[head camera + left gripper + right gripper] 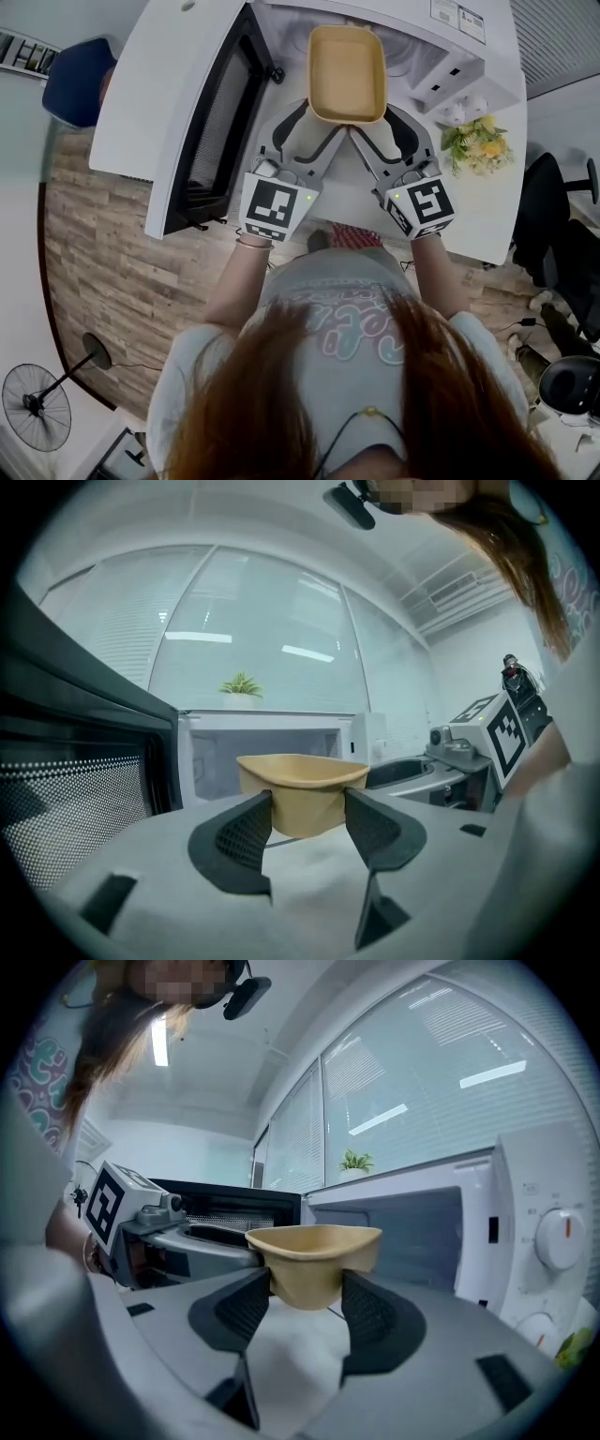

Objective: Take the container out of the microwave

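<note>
Two grippers hold a tan container [347, 73] before the open white microwave [169, 66].
Left gripper [307, 822] and right gripper [305, 1302] each pinch a near corner of its smooth, rounded body in dark mesh-textured jaws.

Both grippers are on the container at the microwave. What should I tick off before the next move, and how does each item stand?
1. Left gripper clamped on container: ok.
2. Right gripper clamped on container: ok.
3. Container level: ok, rim looks flat in both gripper views.
4. Door wide open, off the path: ok.
5. Container empty, nothing to spill: ok.
6. Far end out of the cavity: cannot tell.
</note>
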`<state>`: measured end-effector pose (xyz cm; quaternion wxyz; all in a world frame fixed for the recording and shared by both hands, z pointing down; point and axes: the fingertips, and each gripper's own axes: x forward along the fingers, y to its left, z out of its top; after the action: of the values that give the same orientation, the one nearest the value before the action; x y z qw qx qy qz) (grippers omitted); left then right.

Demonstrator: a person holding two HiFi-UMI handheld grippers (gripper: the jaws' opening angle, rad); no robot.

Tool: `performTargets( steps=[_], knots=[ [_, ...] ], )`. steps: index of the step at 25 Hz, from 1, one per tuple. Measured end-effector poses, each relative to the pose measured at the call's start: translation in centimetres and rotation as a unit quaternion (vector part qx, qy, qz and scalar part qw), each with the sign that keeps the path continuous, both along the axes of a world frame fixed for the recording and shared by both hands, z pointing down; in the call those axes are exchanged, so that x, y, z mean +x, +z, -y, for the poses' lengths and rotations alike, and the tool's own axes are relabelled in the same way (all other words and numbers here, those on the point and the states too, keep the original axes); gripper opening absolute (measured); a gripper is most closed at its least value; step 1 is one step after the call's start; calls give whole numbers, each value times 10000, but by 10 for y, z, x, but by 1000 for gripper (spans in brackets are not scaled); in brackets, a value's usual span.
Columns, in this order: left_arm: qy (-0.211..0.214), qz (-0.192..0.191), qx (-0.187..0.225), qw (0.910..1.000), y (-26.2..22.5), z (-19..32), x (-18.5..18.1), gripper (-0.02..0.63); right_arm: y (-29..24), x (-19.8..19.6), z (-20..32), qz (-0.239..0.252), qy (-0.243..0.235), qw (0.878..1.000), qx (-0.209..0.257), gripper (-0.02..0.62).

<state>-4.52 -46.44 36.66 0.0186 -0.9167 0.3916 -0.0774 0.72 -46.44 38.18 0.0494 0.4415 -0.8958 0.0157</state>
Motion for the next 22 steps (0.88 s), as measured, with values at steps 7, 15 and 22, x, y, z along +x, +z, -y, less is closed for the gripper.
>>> performTargets(
  steps=[7, 15, 22],
  knots=[
    [64, -43, 61, 10000, -7, -23, -5, 242, -8, -5, -23, -55, 30, 9999, 83, 235],
    [167, -56, 141, 9997, -15, -50, -11, 241, -16, -11, -51, -72, 100, 9998, 172, 235],
    [251, -77, 169, 9995, -20, -73, -17, 241, -20, -16, -74, -56, 175, 9996, 234, 235]
  ],
)
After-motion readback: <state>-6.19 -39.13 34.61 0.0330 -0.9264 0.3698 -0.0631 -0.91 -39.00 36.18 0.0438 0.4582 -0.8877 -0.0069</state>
